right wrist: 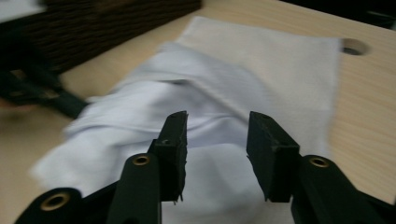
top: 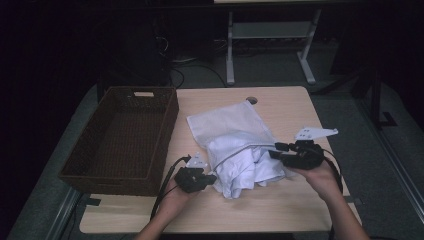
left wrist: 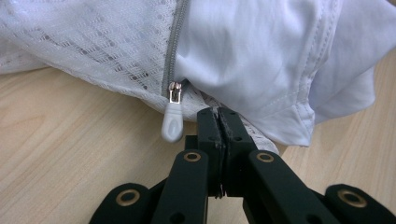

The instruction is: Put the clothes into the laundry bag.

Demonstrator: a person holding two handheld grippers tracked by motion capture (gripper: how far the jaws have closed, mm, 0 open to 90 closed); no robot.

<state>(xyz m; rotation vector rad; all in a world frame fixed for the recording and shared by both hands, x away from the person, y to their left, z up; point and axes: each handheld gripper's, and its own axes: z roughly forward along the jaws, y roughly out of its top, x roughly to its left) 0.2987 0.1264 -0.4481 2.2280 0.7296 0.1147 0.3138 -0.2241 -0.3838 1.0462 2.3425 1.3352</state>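
Left gripper [left wrist: 218,116] pinches mesh bag [top: 225,120] containing white garment [top: 245,167].

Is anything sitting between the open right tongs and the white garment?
Nothing visible: the right tongs stand open just over the white garment, which bulges from the mesh laundry bag, with no object between.

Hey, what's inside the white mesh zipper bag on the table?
A white garment bulges out of the mesh bag through its open zipper. The part deeper inside is covered by the mesh, so anything else in there can't be seen.
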